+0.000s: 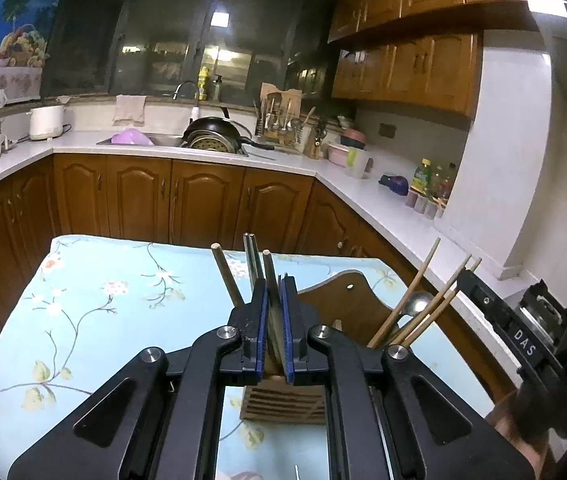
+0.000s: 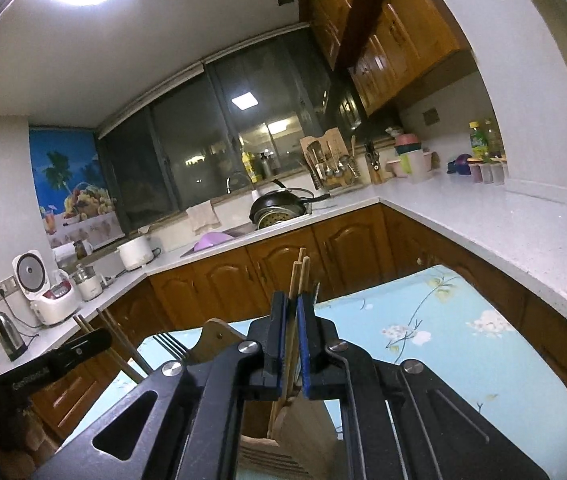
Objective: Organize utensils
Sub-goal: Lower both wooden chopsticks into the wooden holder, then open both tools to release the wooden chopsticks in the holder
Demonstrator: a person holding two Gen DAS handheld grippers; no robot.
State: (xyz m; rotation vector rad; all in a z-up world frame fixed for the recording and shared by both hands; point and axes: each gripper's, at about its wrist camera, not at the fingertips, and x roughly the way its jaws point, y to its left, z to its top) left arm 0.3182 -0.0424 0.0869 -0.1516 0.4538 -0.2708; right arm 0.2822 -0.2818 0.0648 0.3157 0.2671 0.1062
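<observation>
Left hand-held gripper (image 1: pixel 275 320) is clamped nearly closed on what looks like a wooden chopstick (image 1: pixel 268 268), with a fork (image 1: pixel 252 256) and a 2nd stick poking up right beside it; can't tell whether the pads are pinching those too. Right hand-held gripper (image 2: pixel 292 340) is pinched on a pair of bamboo chopsticks (image 2: pixel 298 276), jaws only a thin gap apart, sticks running straight up between the blue pads.

Both sit right over the wooden utensil holder (image 1: pixel 347 300), which stands on the desk with the floral cloth (image 1: pixel 103 280). More chopsticks (image 1: pixel 423 300) and a spoon (image 1: pixel 417 302) lean in its right-hand compartment.

My read: this is the sorting step, getting each bundle into its own slot. To do it well I'd keep the sticks vertical, line the tips up over the compartment before lowering, and only let go once they've bottomed out. Releasing early could tip them onto the cloth, and 2 grippers this close could bump.
</observation>
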